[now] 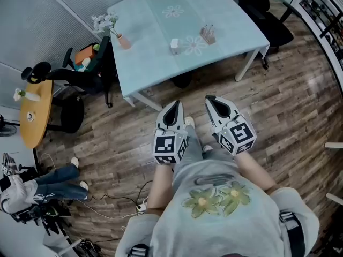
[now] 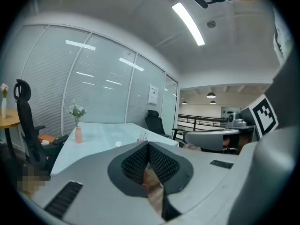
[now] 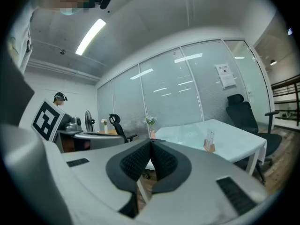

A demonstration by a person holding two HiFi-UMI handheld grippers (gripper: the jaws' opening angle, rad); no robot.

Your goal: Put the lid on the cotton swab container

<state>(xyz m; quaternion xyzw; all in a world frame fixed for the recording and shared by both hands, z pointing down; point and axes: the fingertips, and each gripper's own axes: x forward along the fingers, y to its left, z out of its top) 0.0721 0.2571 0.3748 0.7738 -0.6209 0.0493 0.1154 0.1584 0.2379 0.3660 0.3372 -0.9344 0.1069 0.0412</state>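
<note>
Progress: nothing of the task is done as far as the pictures show; the lid is not on, and neither tool is near the work.
Cotton swab container (image 1: 208,34): stands upright on the pale blue counter (image 1: 161,25), toward its right side, with white sticks rising from a brownish base.
Lid: probably the small white piece (image 1: 174,45) just left of the container and apart from it, though it is too small to be sure.
Other item: a vase of flowers (image 1: 122,39) stands near the counter's left edge.
Left gripper (image 1: 172,110): its fingers (image 2: 136,163) are pressed together with nothing between them, only floor showing past the tips.
Right gripper (image 1: 213,101): its fingers (image 3: 164,161) are likewise pressed together and empty.
Pose: both tools are held close in front of the person's chest, side by side, tips aimed forward at the counter, over the wooden floor and well apart from the counter's near edge.
Left to do: step up to the counter, pick up the lid, steady the container, and seat the lid on it.
</note>
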